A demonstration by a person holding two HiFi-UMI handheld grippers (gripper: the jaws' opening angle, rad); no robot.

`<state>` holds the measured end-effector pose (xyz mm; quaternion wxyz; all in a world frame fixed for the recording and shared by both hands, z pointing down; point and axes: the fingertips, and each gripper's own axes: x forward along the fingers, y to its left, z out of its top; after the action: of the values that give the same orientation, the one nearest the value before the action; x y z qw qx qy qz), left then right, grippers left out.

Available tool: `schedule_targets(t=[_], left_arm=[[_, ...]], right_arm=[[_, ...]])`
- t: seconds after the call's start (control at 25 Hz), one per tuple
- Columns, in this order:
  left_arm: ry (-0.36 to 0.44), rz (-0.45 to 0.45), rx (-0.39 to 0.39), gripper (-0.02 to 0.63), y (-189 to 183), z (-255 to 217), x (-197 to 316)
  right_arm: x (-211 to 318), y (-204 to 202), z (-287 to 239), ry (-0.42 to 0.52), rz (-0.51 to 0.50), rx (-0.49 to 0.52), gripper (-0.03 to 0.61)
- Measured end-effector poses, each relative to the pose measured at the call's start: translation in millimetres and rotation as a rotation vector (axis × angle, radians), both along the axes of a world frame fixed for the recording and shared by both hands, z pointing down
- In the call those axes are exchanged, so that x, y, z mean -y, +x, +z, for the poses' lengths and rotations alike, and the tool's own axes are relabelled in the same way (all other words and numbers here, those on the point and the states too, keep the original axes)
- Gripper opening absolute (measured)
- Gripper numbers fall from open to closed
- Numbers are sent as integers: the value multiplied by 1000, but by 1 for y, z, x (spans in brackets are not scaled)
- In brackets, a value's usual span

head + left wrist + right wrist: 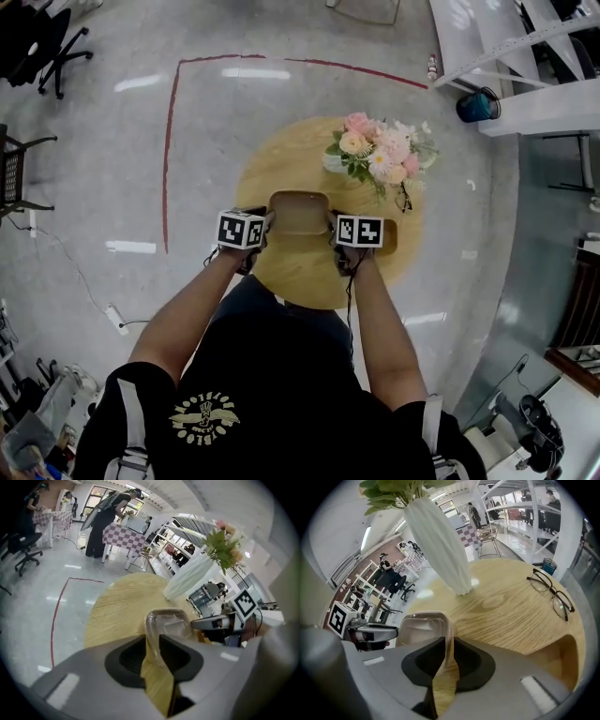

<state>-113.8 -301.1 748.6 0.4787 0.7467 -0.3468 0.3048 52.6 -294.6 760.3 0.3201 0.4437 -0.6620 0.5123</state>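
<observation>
Two sides of the tray (300, 214) are pinched tight, one by my left claw (151, 641), one by my right claw (449, 652). It is over the near edge of the counter (281, 164). I think the grabbing is done.

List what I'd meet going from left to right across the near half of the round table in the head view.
left gripper → tray, clamped at both side edges → right gripper → glasses
</observation>
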Motion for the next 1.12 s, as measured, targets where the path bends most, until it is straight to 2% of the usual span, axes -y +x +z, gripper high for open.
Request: schedule_targets(t=[0.04, 0.4, 0.72, 0.96, 1.12], left_arm=[[3, 1, 0, 81, 0, -1, 2], [7, -5, 3, 55, -1, -7, -1], [5, -7, -33, 55, -1, -24, -5], [-58, -10, -45, 57, -3, -10, -9], [-65, -6, -53, 61, -3, -9, -6]], right_arm=[[1, -2, 0, -2, 6, 17, 48], [-4, -2, -13, 12, 23, 42, 38], [-9, -1, -33, 21, 75, 100, 40], [-19, -3, -12, -56, 149, 150, 48], [-22, -5, -6, -79, 191, 192, 56]])
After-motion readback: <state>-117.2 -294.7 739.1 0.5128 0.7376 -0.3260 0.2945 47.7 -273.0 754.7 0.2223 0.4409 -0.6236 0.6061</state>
